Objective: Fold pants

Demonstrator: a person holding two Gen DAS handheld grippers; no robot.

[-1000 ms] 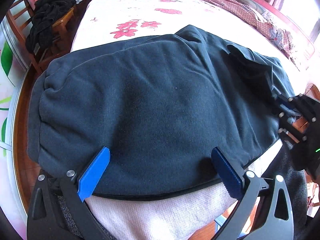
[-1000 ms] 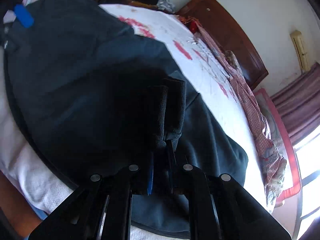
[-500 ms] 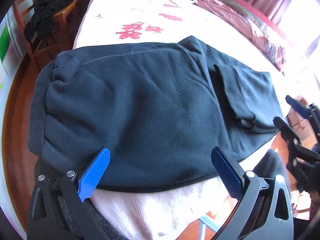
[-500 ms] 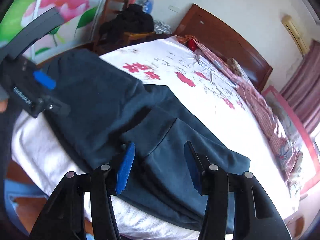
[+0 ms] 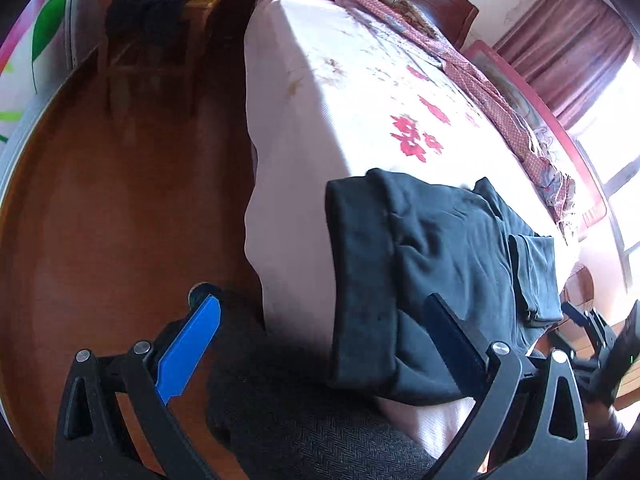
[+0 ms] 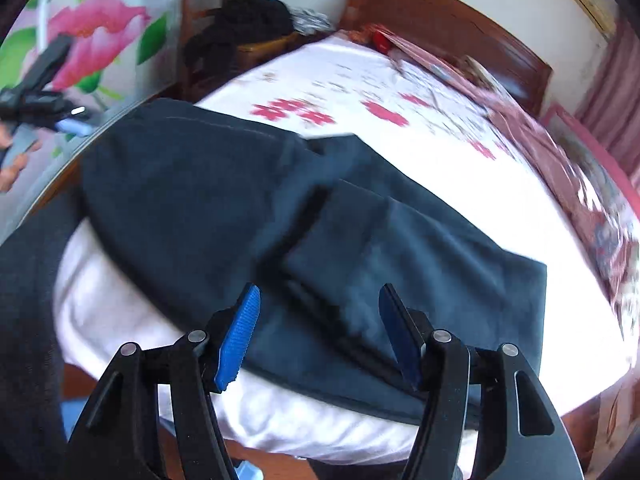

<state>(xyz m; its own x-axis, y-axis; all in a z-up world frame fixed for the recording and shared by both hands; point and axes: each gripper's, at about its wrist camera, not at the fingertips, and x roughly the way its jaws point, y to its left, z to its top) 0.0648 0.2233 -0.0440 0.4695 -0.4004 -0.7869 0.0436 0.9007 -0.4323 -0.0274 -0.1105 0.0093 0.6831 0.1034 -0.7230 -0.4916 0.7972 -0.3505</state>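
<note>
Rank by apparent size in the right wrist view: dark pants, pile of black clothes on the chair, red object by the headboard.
1. Dark pants, by far the largest, though nearest the camera.
2. Pile of black clothes.
3. Red object, smallest.

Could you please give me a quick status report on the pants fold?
Left gripper open, empty. Right gripper opening, nothing between its jaws. Dark pants lie folded on the bed near its edge. Nothing in the way.

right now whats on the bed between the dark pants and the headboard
Only bare floral bedsheet lies between the pants and the wooden headboard; a pink patterned cloth runs along the far side. The right wrist view shows it best.
</note>
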